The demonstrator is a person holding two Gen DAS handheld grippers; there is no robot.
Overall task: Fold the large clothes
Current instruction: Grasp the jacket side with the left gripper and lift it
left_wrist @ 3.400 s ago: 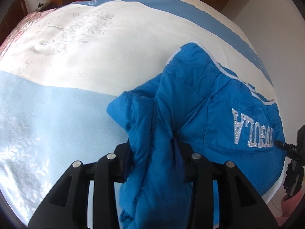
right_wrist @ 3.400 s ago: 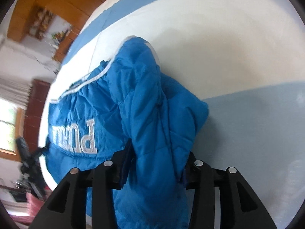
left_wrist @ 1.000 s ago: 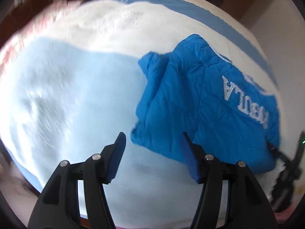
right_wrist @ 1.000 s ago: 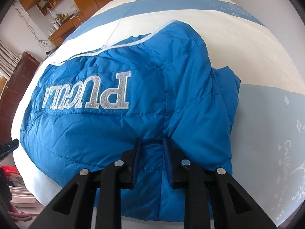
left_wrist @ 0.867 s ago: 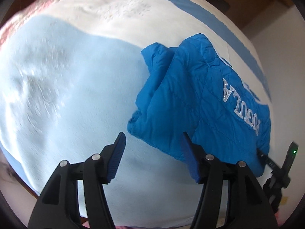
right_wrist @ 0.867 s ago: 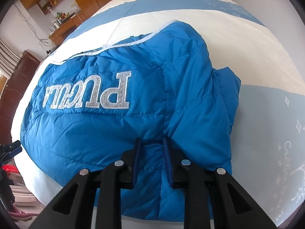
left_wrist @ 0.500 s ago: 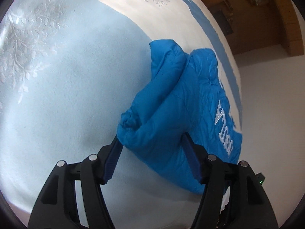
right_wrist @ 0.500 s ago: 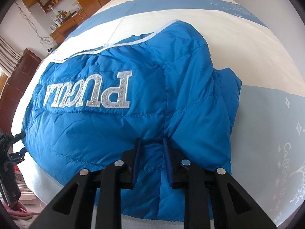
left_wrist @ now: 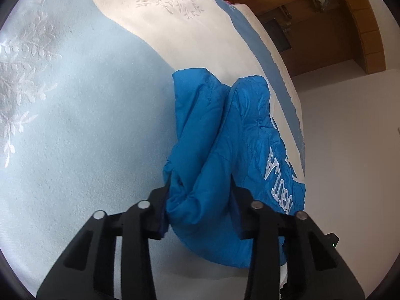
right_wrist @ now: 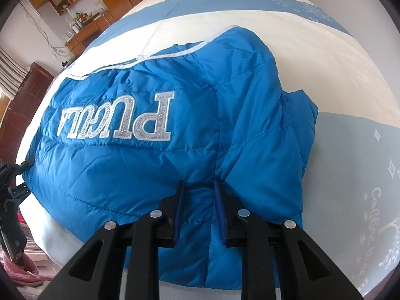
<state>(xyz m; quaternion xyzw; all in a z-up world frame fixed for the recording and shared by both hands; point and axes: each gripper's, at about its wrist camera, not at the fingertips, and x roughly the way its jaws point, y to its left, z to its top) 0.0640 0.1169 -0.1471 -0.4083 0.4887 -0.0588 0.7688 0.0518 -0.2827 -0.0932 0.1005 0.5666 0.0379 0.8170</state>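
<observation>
A blue puffer jacket point(right_wrist: 125, 170) with silver letters lies folded on a bed quilt point(right_wrist: 350, 162) banded in light blue and cream. My right gripper point(right_wrist: 199, 187) is shut on a pinch of the jacket's near edge. In the left wrist view the jacket point(left_wrist: 225, 130) runs away from me in a bunched heap on the quilt point(left_wrist: 87, 125). The jaws of my left gripper point(left_wrist: 200, 195) are closing on the jacket's bunched near corner. Fabric fills the gap, and both pads press against it.
A white wall point(left_wrist: 350, 150) runs close along the bed's right side, with wooden cabinets point(left_wrist: 325, 25) beyond. In the right wrist view wooden shelves point(right_wrist: 82, 7) stand far left. A black stand point(right_wrist: 10, 187) and pink cloth point(right_wrist: 22, 267) sit off the bed's near-left edge.
My left gripper, open above the quilt earlier, came down and rolled onto the jacket's near corner, and its jaws narrowed around the bunched fabric. The right gripper kept its hold and place.
</observation>
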